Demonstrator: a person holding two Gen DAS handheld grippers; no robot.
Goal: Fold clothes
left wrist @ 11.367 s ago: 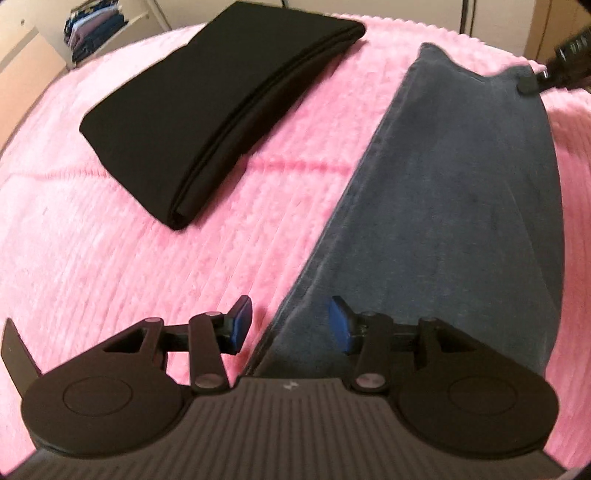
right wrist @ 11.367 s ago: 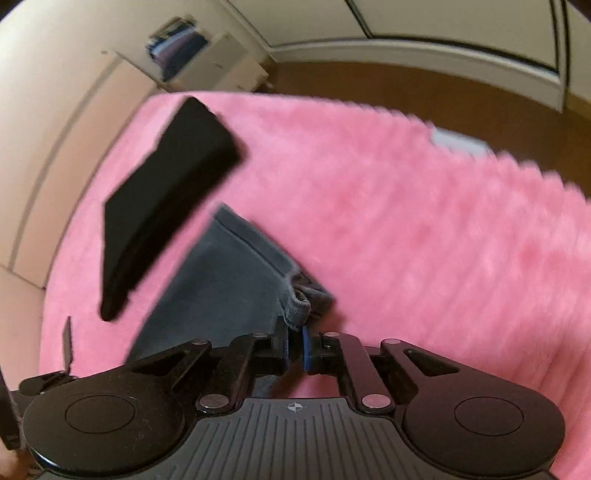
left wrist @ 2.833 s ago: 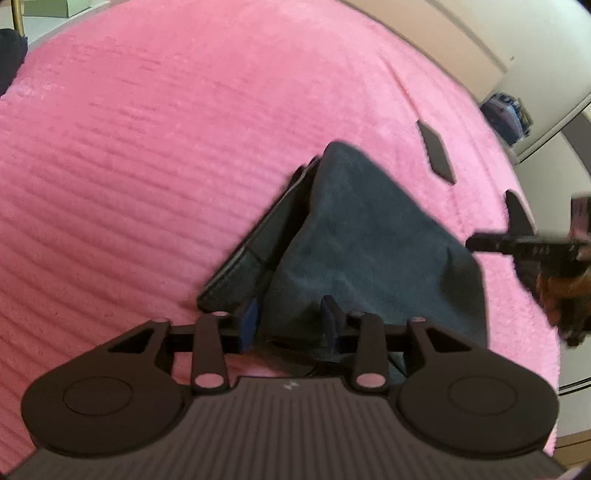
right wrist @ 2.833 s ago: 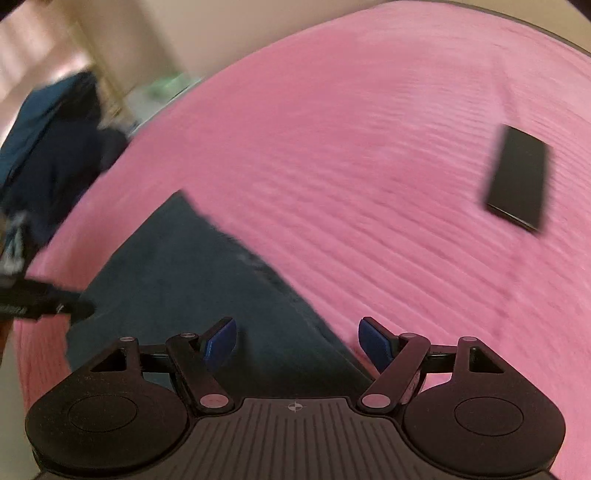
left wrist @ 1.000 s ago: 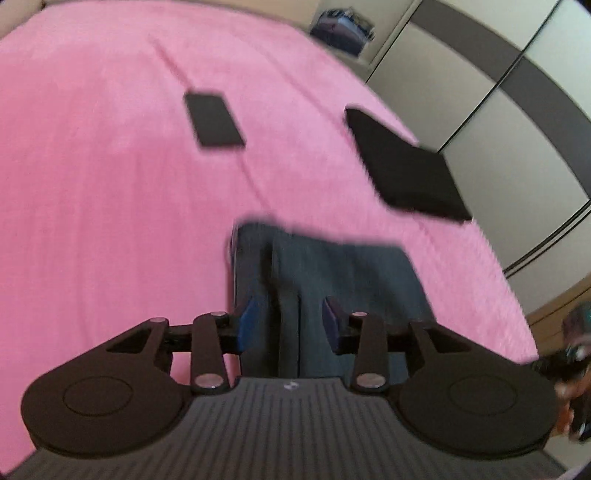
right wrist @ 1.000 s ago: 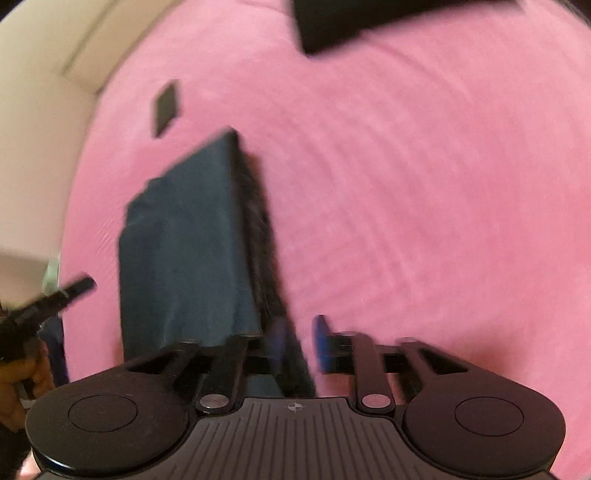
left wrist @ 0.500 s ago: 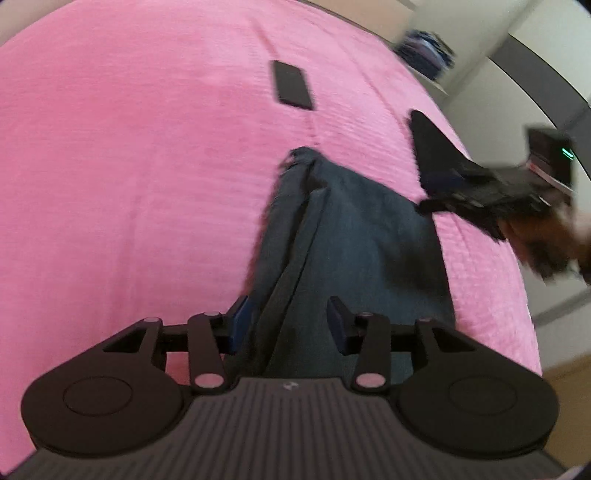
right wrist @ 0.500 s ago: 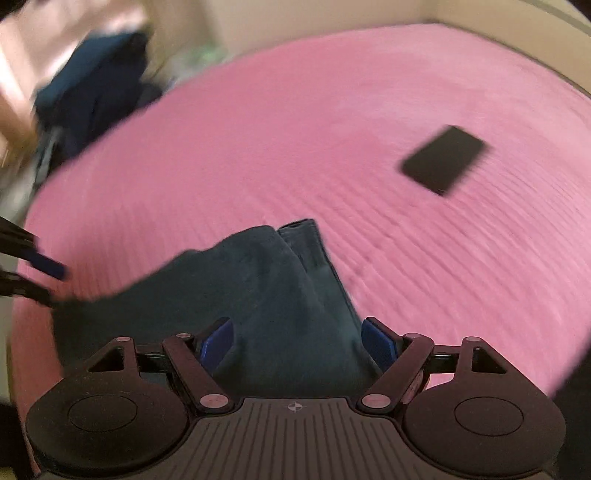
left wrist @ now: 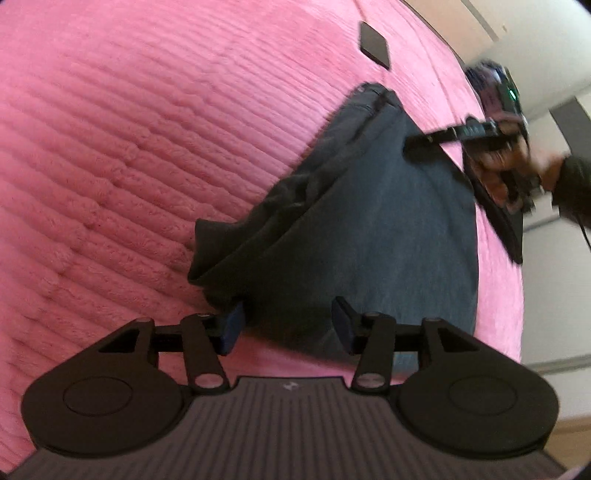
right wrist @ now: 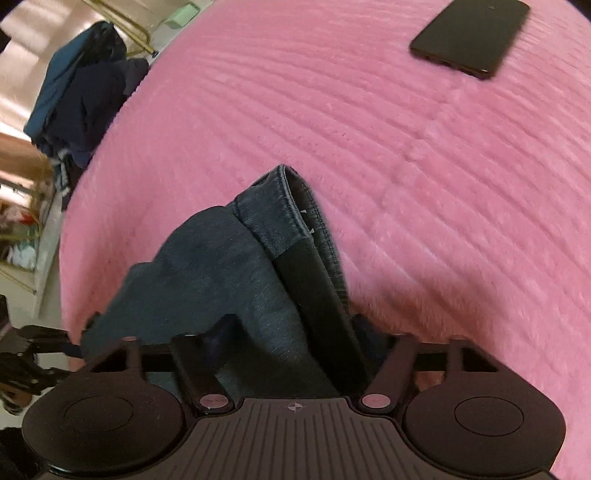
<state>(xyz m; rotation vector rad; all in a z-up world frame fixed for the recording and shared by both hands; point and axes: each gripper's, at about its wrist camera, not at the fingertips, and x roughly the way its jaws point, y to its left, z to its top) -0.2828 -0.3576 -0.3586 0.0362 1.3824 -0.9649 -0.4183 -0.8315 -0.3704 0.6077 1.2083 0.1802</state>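
Left gripper (left wrist: 288, 323) jaws opening; right gripper (right wrist: 295, 345) jaws closing.

Left gripper (left wrist: 288, 325), lower centre, jaws opening over the near edge of folded dark grey jeans (left wrist: 369, 229) on a pink ribbed blanket (left wrist: 129, 147). Right gripper (left wrist: 413, 142) blurred, upper right, at the jeans' far edge. Black phone (left wrist: 375, 46) near the top.

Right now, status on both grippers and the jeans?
Left gripper opening, jeans edge between pads. Right gripper closing around jeans' far end. Jeans partly folded on pink blanket. Phone lies clear.
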